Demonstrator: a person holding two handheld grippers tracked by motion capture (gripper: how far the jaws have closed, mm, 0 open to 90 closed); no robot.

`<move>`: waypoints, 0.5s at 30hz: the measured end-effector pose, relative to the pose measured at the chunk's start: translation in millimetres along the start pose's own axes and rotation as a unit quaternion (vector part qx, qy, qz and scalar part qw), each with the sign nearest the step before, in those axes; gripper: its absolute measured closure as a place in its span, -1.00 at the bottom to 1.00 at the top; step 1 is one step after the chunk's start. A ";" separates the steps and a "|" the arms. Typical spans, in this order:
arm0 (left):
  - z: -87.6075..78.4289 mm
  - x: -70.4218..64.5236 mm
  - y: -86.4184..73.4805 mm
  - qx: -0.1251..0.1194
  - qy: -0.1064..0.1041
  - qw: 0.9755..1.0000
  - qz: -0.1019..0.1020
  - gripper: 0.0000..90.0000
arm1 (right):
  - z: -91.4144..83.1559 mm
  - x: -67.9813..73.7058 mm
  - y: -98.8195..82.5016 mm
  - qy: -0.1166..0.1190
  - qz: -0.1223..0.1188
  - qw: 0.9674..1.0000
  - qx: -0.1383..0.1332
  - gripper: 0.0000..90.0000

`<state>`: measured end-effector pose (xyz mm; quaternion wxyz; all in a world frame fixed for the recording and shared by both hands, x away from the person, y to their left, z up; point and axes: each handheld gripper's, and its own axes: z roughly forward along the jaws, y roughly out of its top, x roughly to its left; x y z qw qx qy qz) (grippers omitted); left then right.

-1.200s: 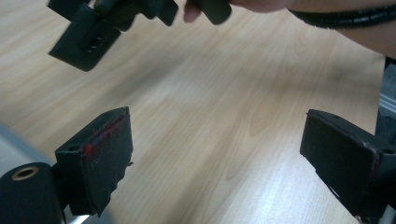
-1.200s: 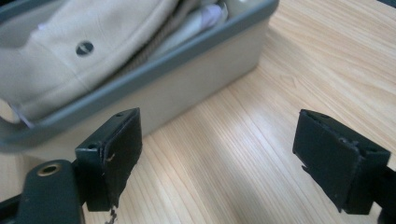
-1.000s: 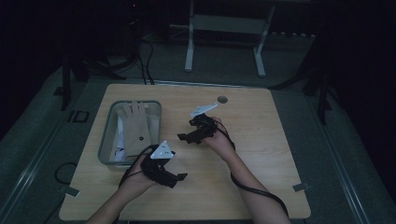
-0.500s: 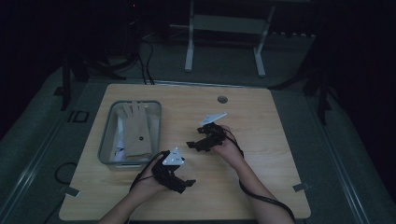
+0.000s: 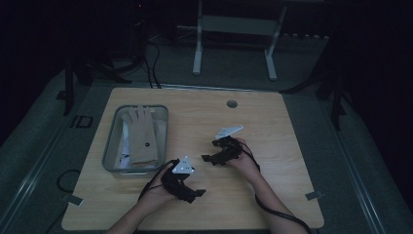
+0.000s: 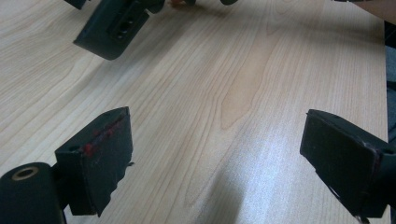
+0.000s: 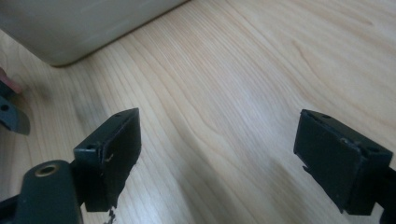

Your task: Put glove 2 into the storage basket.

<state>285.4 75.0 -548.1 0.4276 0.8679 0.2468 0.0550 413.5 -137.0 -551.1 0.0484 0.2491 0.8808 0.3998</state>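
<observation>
A person's hands hold two black grippers low over the front middle of a pale wood table (image 5: 272, 117). My left gripper (image 5: 198, 194) points right, its jaws wide apart with only bare wood between them (image 6: 219, 135). My right gripper (image 5: 206, 159) points left toward it, a short gap away. It is open too, over bare table (image 7: 217, 130). In the left gripper view, one jaw of the right gripper hangs at the top left. Neither gripper holds anything.
A clear plastic bin (image 5: 108, 146) stands at the table's left, holding flat tan and white pieces; its wall (image 7: 84, 23) rises in the right gripper view. A round grommet (image 5: 232, 103) sits near the far edge. A white metal stand (image 5: 197, 44) is behind the table.
Both hands have come down and drawn back toward the near edge, drifting slightly right. The jaws of both grippers stayed wide apart.
</observation>
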 end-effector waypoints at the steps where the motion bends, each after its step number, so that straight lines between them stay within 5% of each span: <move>1: 1.2 0.4 -0.6 0.000 -0.002 1.000 -0.001 -0.78 | -0.3 -0.6 -2.1 -0.002 0.002 1.000 0.001 -0.67; 15: 7.7 0.0 -3.5 0.000 -0.010 1.000 -0.001 -0.78 | -8.8 -2.0 -15.1 -0.003 0.005 1.000 -0.006 -0.66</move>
